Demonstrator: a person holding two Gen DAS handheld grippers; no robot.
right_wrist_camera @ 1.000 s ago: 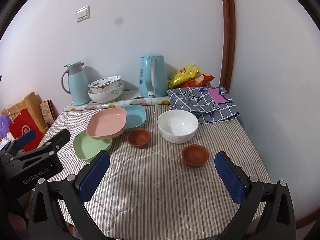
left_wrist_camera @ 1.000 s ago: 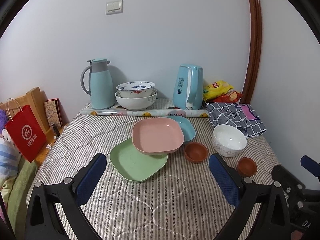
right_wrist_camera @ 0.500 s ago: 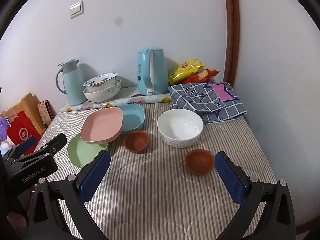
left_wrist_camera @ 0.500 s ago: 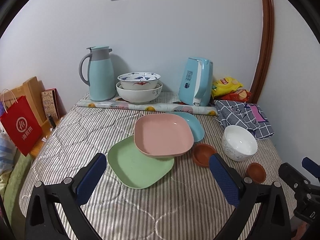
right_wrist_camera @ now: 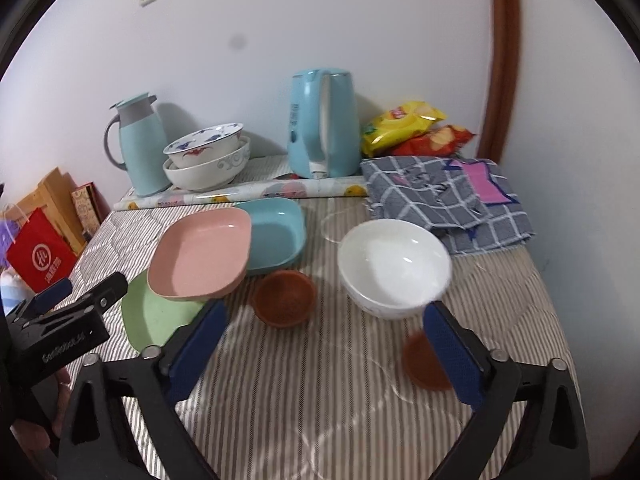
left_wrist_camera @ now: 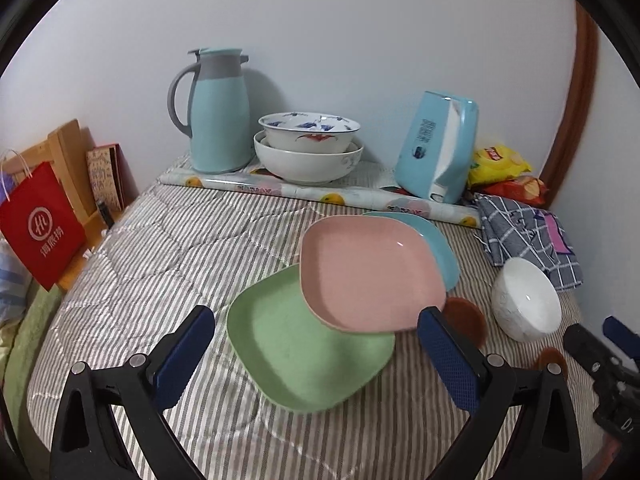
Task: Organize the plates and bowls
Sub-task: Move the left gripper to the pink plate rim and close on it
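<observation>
Striped quilted surface (right_wrist_camera: 328, 408); white wall (right_wrist_camera: 320, 32); wooden door frame (right_wrist_camera: 502, 52).

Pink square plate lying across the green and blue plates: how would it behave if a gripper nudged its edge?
The pink square plate looks rigid and probably light. Perched on the green plate and blue plate, it may rock or slide.

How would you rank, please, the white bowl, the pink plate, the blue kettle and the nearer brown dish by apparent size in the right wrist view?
1. Pink plate and white bowl: look alike, unranked.
2. Blue kettle, farther back, so probably understated.
3. Brown dish, clearly smallest.
</observation>
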